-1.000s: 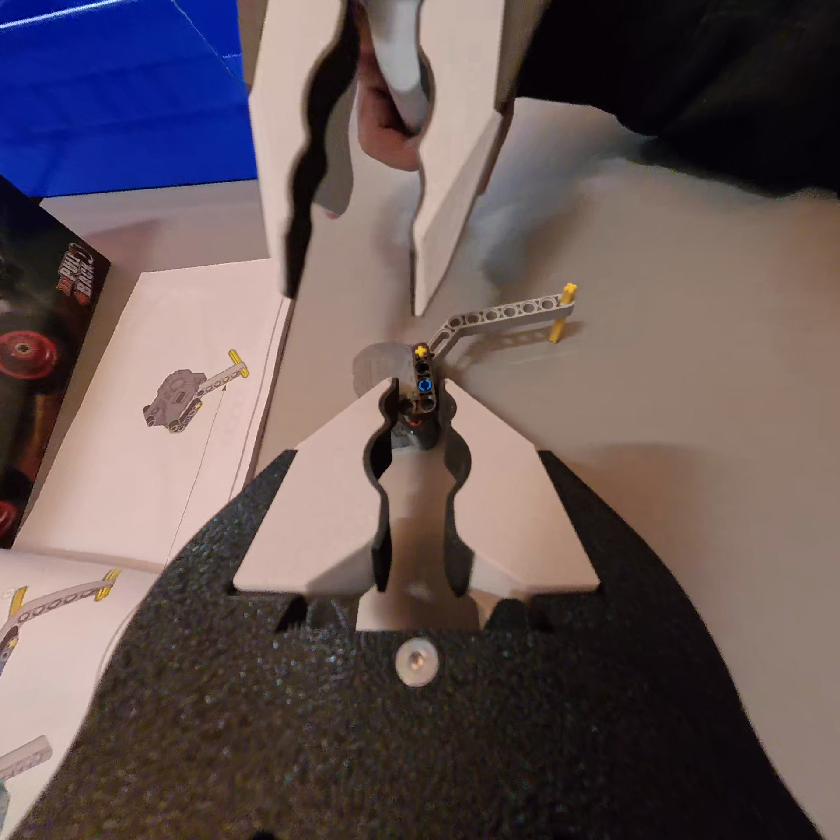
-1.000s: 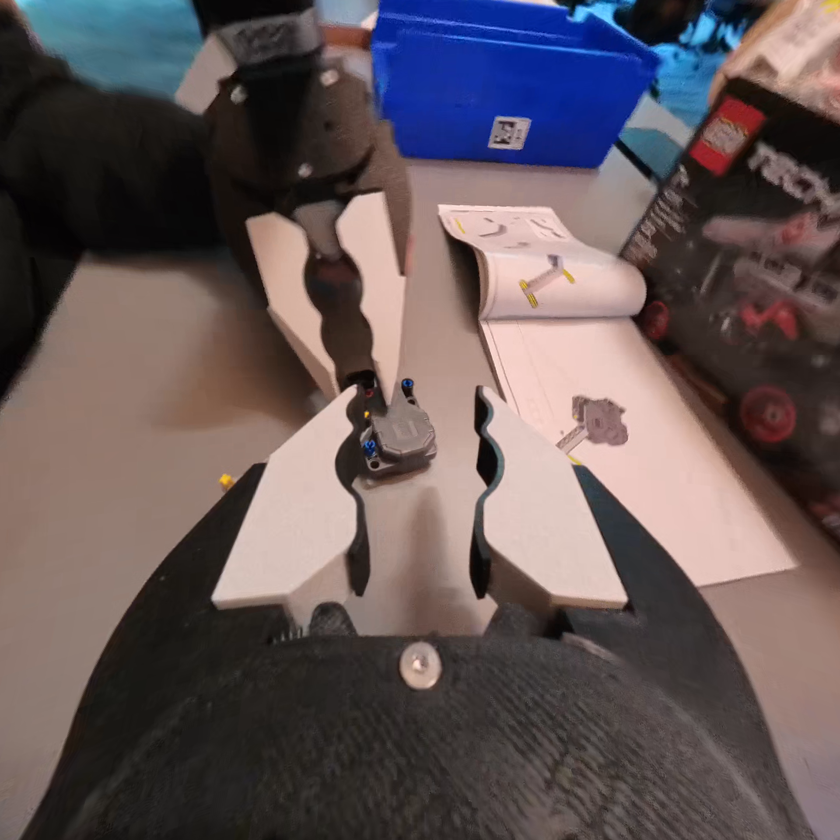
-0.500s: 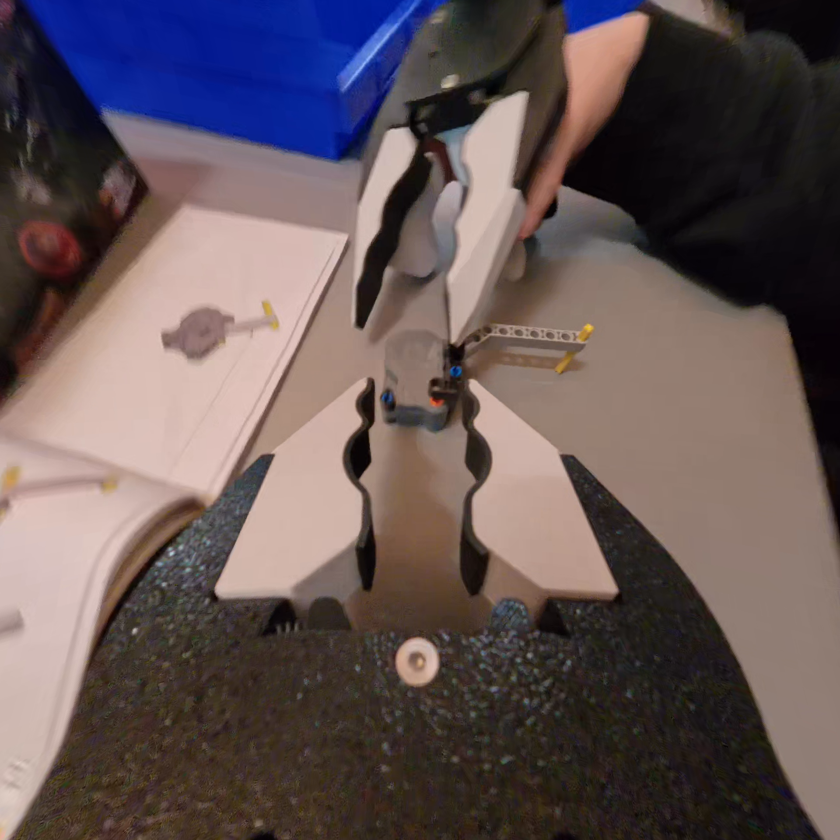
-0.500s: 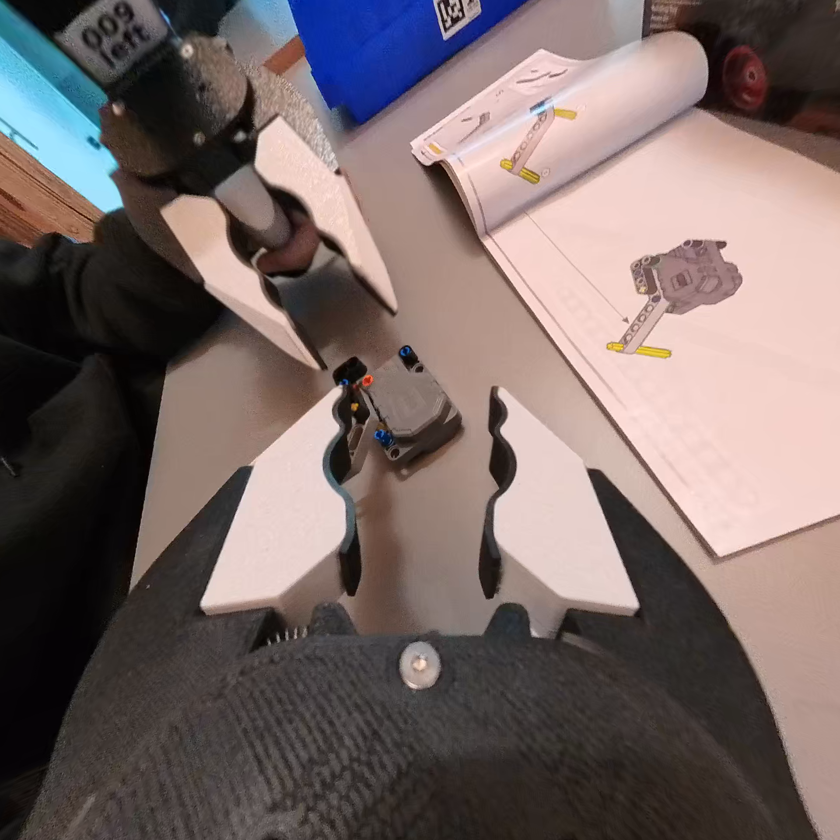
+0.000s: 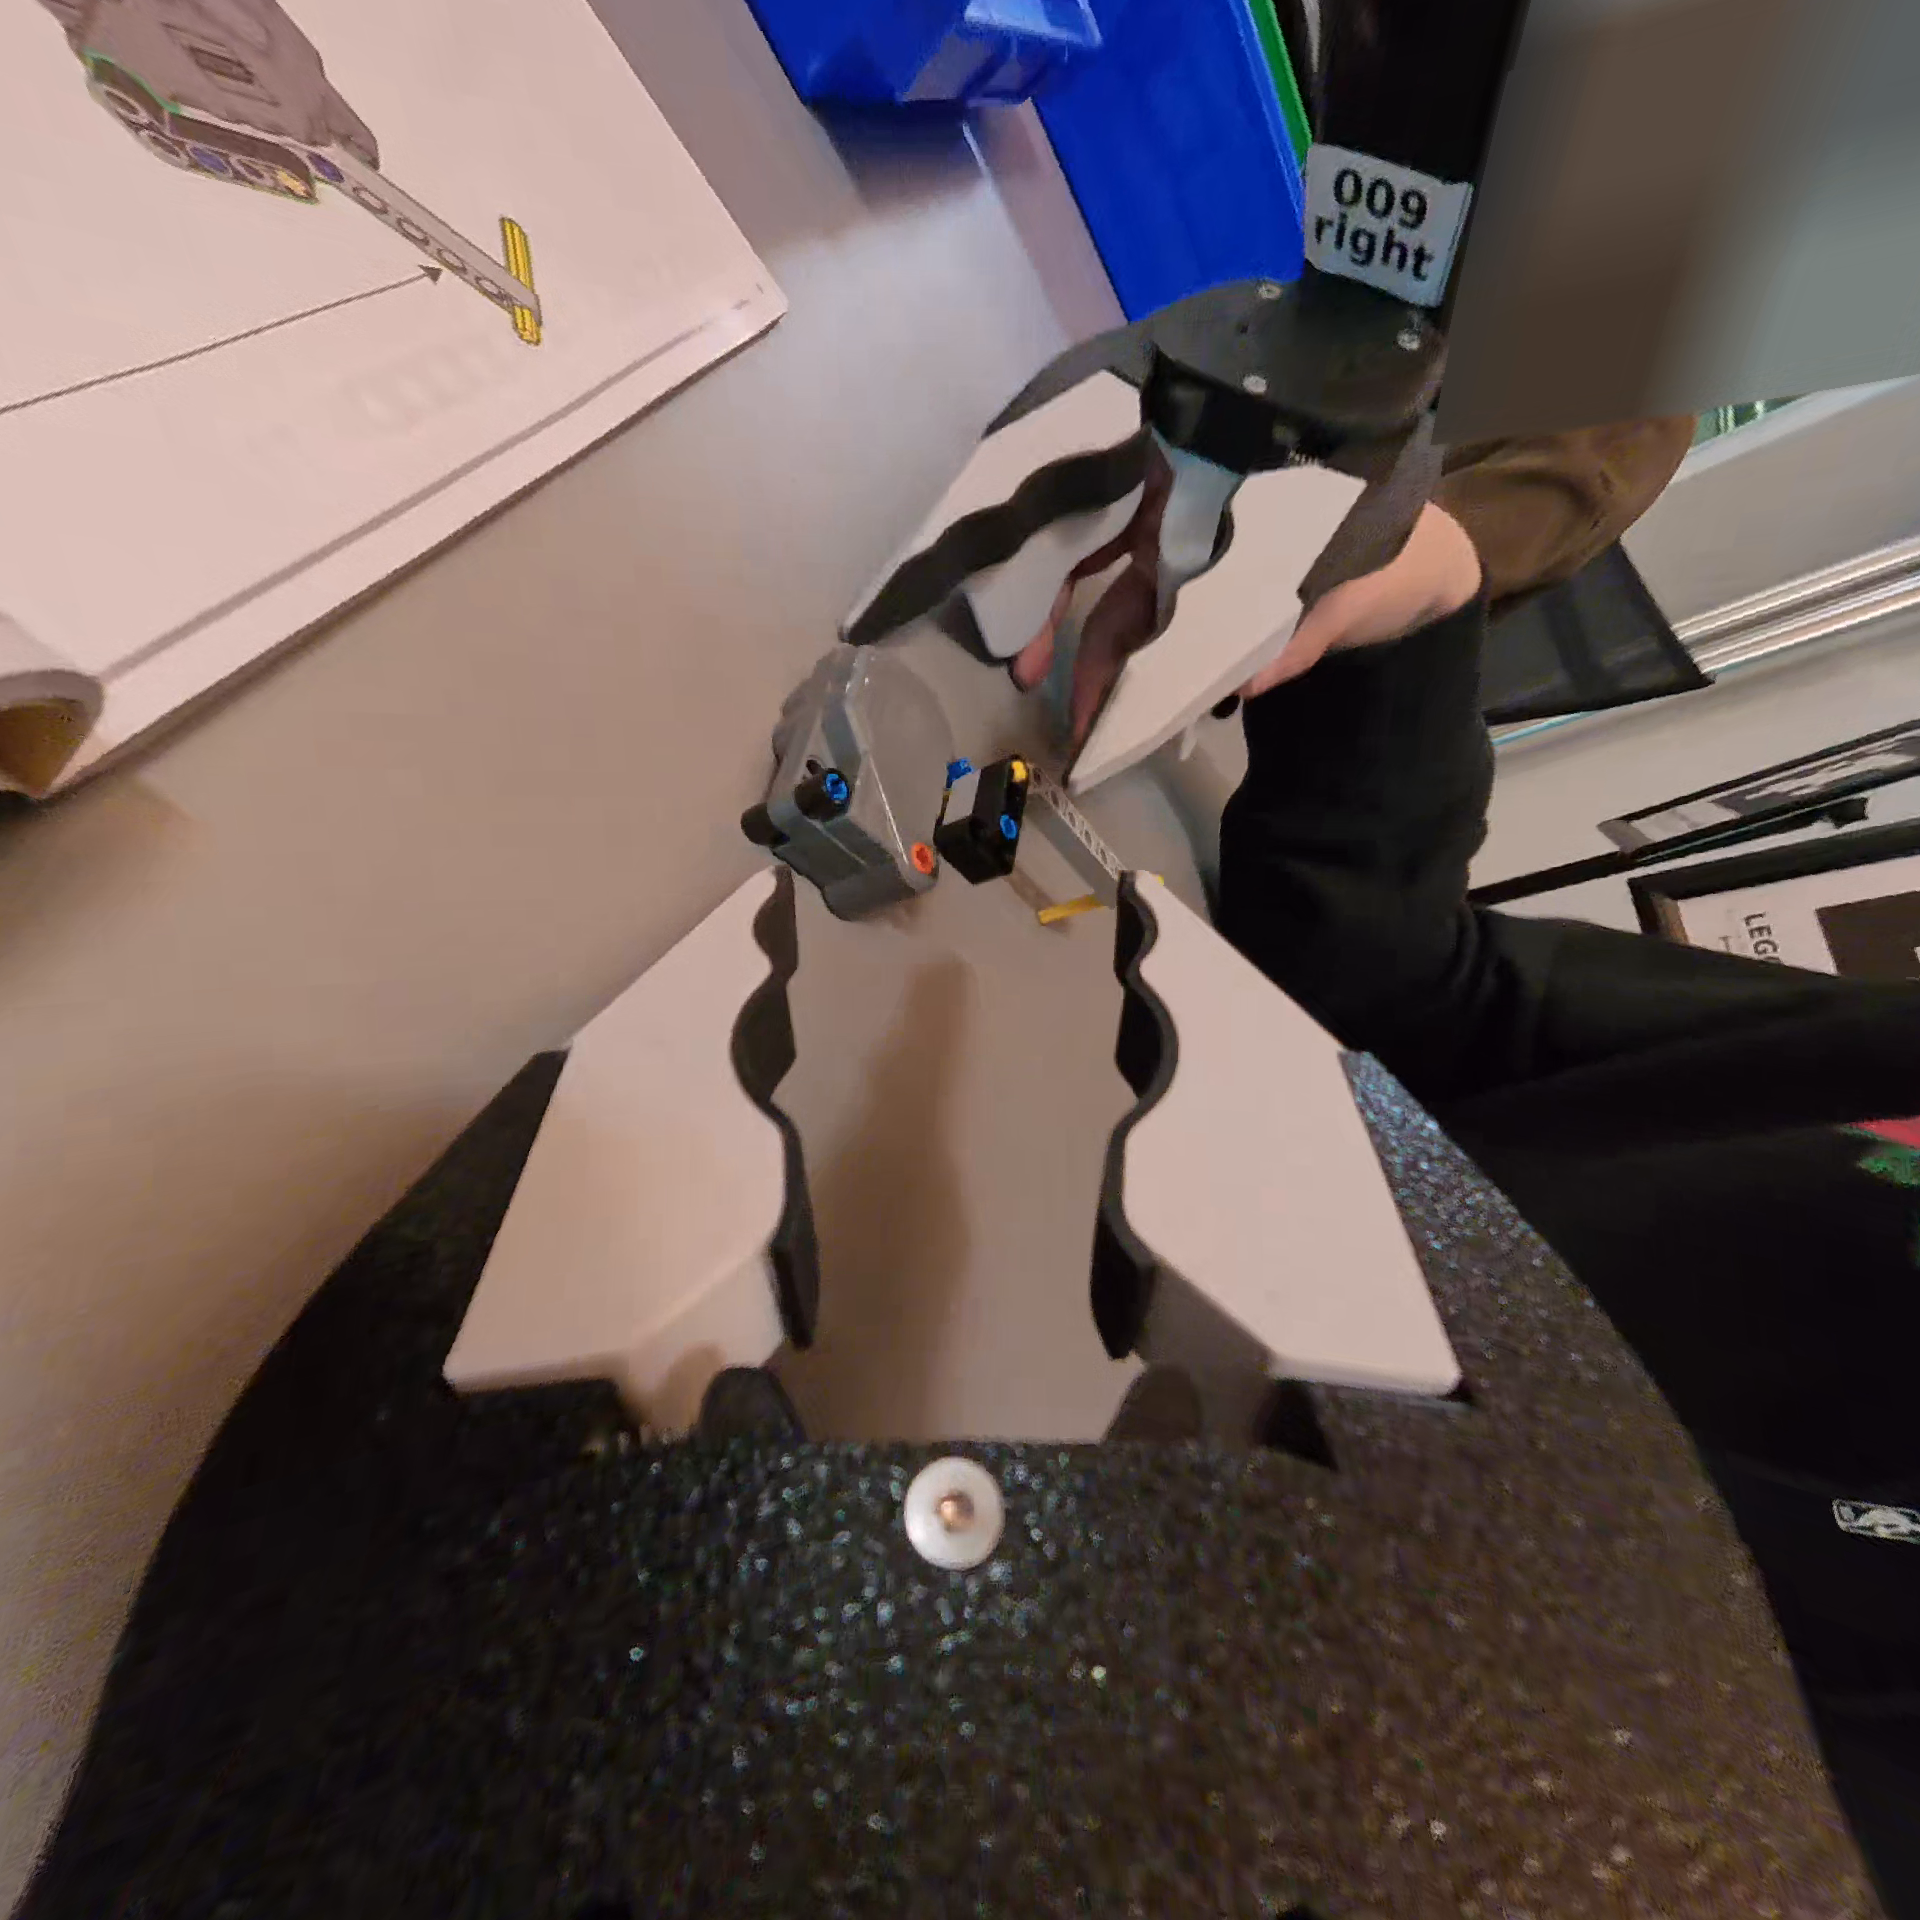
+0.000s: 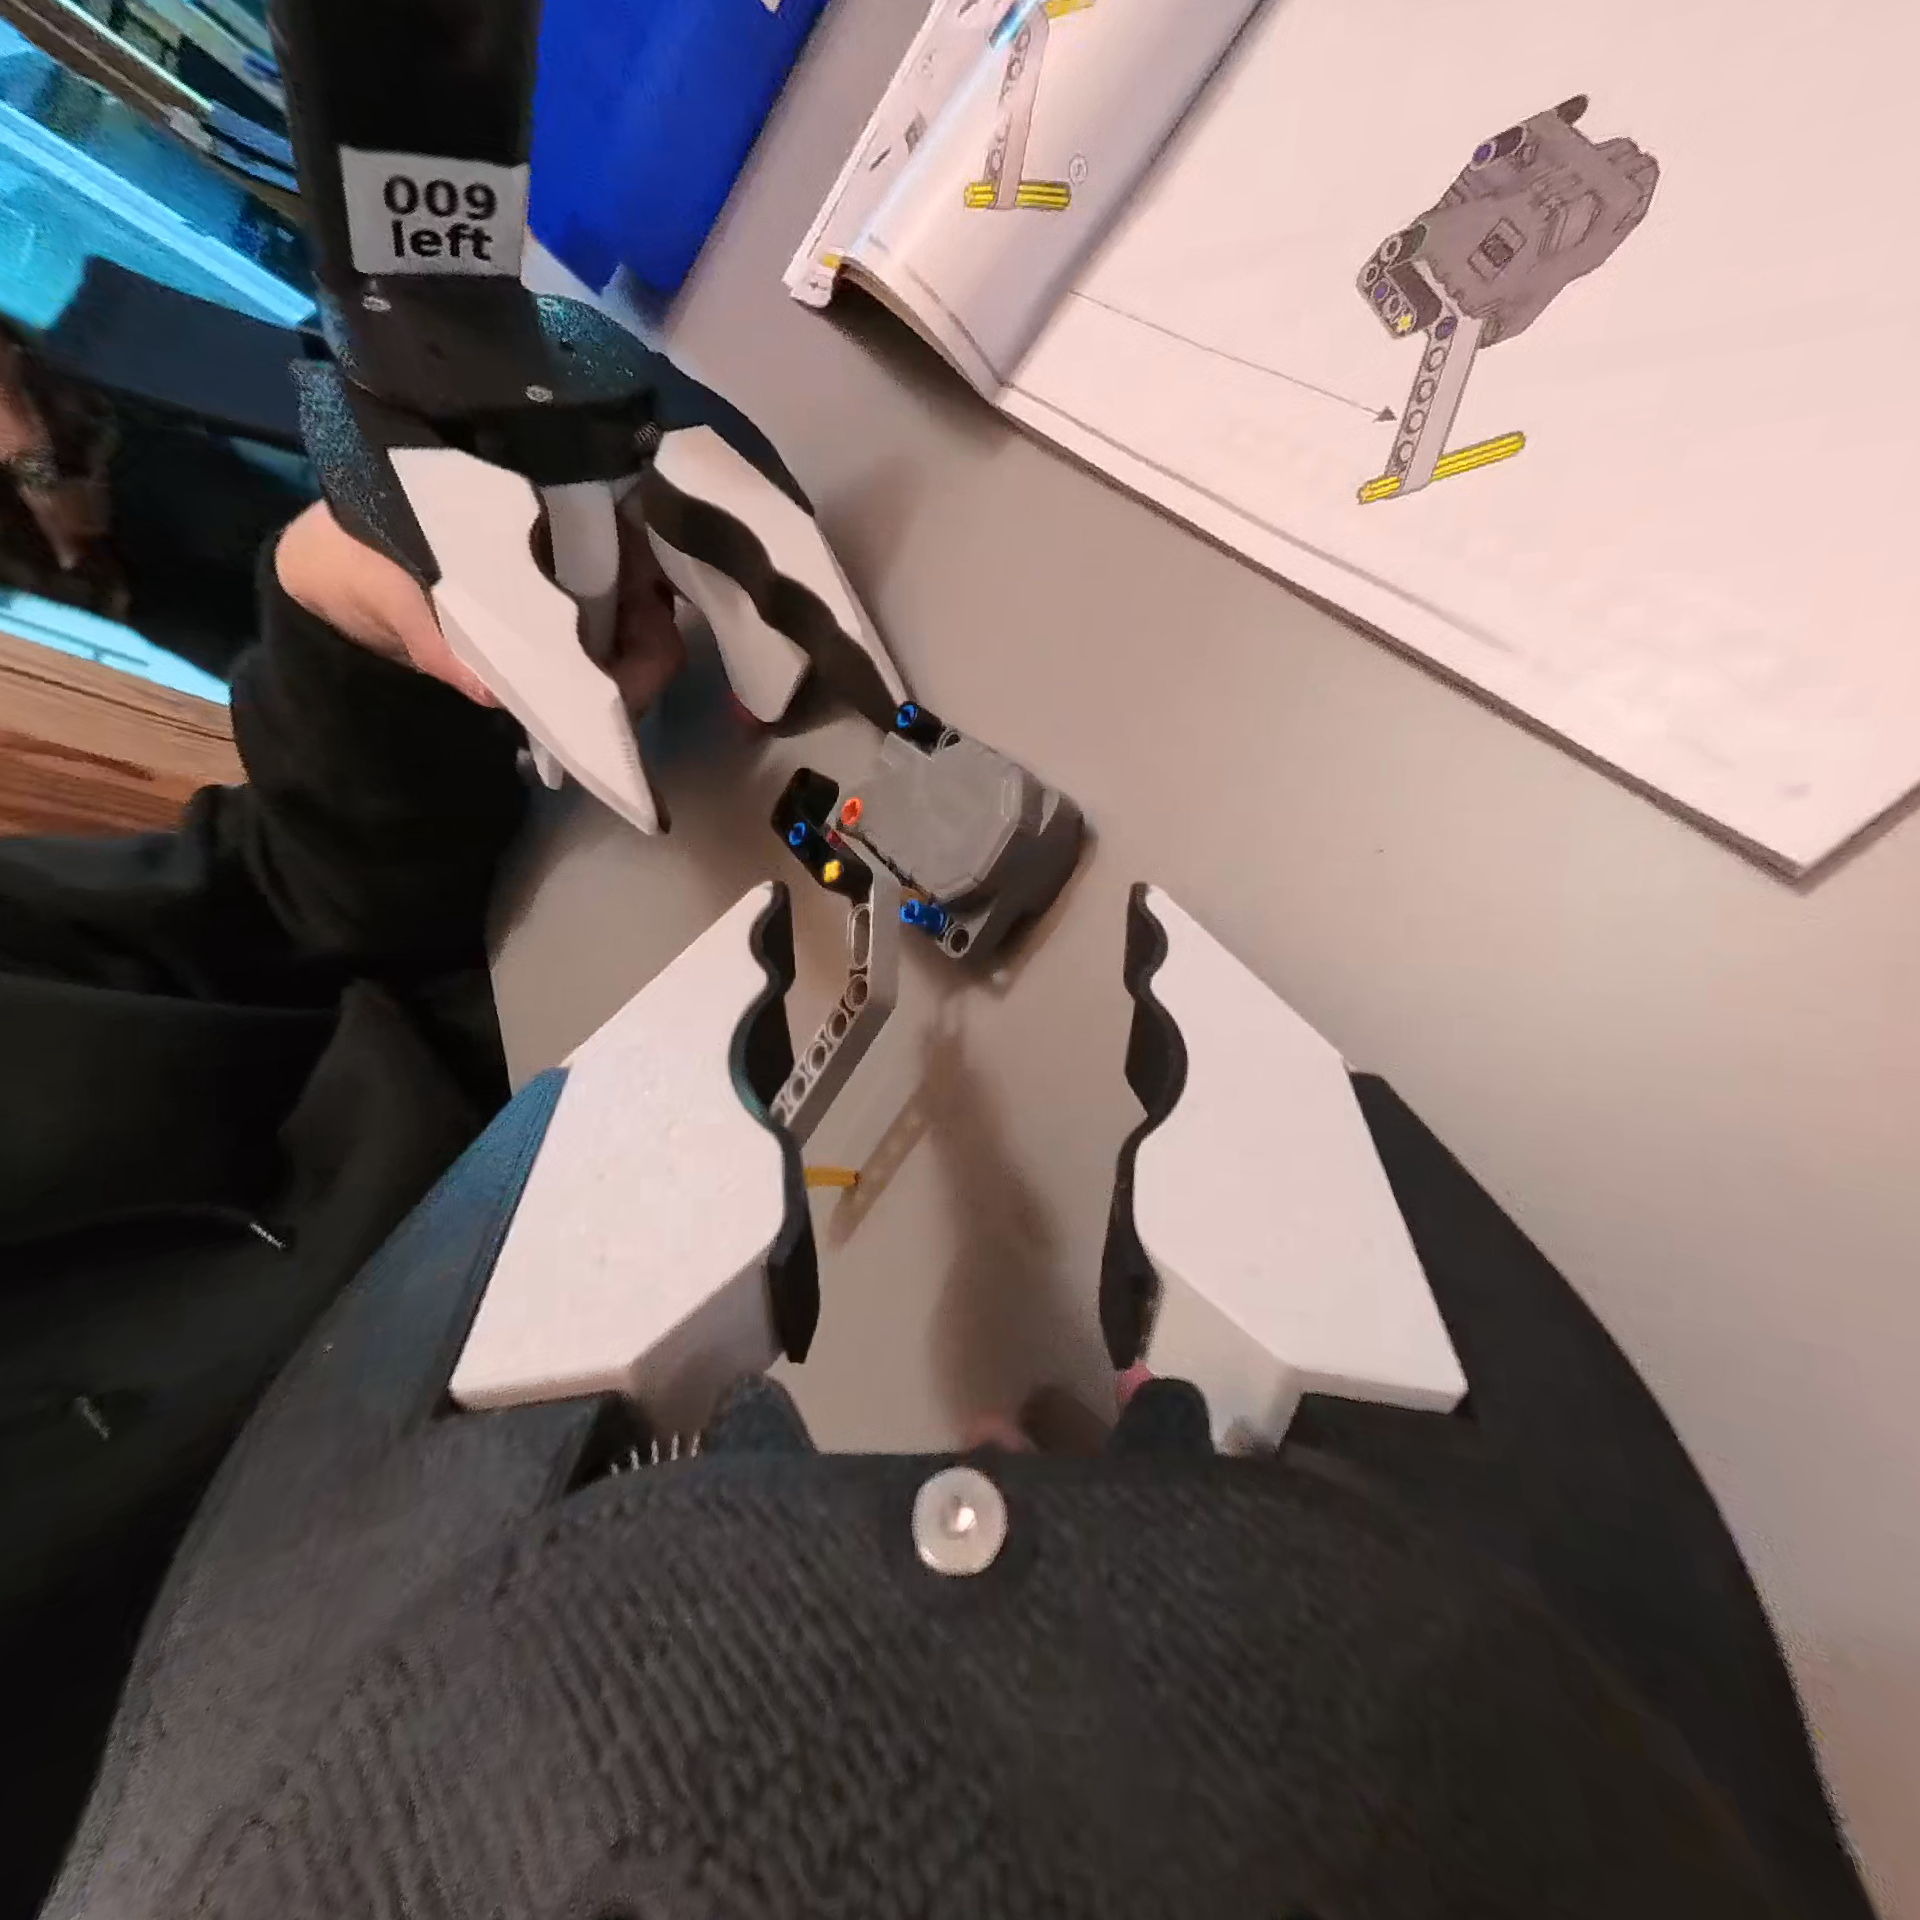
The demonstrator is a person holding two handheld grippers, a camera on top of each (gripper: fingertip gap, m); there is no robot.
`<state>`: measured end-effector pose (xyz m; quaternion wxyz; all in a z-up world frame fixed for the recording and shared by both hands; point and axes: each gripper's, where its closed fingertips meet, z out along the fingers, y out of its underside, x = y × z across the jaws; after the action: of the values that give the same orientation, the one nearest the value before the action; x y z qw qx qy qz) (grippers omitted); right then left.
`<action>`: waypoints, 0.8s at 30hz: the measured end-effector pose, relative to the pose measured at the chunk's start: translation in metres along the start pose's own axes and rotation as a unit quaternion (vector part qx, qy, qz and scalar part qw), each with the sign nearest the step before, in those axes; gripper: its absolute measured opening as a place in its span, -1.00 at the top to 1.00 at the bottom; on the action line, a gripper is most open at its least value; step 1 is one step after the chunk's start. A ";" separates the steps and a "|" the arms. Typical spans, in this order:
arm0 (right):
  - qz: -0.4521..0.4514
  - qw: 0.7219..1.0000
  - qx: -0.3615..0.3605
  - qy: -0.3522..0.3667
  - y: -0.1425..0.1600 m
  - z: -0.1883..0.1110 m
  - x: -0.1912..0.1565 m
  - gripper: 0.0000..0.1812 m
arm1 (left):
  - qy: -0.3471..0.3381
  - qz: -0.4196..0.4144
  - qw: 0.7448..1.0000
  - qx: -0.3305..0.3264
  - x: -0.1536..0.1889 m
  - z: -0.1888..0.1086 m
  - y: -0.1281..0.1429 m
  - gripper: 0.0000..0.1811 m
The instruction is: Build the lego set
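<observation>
Grey bench [image 6: 1299,790] fills both views, with a blue bin [image 6: 644,135] toward 11 o'clock in the right wrist view and an open instruction booklet [image 6: 1455,520] at 1 o'clock. Going left to right in that view, the left gripper [image 6: 769,769] hangs at 10 o'clock with its jaws apart and empty, tips just beside the model. At centre the grey motor block [image 6: 966,831] lies on the bench, black connector [image 6: 816,831] on its left side, and the bent grey beam [image 6: 847,1018] runs back toward 6 o'clock to a yellow axle [image 6: 831,1177]. The right gripper [image 6: 956,894] straddles the beam, jaws wide apart, nothing held.

To do the step well, the booklet's drawing should probably be matched first: one gripper should pin the motor block flat while the other squeezes the beam home, pressing straight along the pins.

Compared with half a second ago, both grippers have swung round the model, and the left jaws have opened wider.
</observation>
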<state>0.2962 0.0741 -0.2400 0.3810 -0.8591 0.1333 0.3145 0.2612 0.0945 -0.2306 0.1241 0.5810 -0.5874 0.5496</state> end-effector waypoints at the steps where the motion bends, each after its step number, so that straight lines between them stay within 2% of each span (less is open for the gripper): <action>1: 0.002 1.000 0.003 0.006 -0.002 0.001 0.001 0.31 | 0.001 -0.002 1.000 0.000 0.000 0.001 -0.001 0.36; 6: 0.023 1.000 0.016 0.010 -0.007 0.005 0.005 0.41 | 0.012 -0.014 1.000 0.003 0.000 0.003 -0.003 0.41; 9: 0.047 0.998 0.047 0.018 -0.013 0.003 0.012 0.59 | 0.008 -0.025 1.000 0.013 -0.005 -0.003 -0.006 0.51; 14: 0.064 0.996 0.060 0.004 -0.013 0.009 0.011 0.75 | 0.011 -0.036 0.999 0.002 -0.008 0.002 -0.004 0.60; 24: 0.068 0.994 0.081 0.009 -0.013 0.008 0.010 0.79 | 0.022 -0.058 0.998 0.027 -0.010 0.004 -0.012 0.59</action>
<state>0.3069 0.0892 -0.2431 0.4256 -0.8174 0.2197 0.3201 0.2762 0.1004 -0.2335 0.1527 0.6048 -0.5350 0.5698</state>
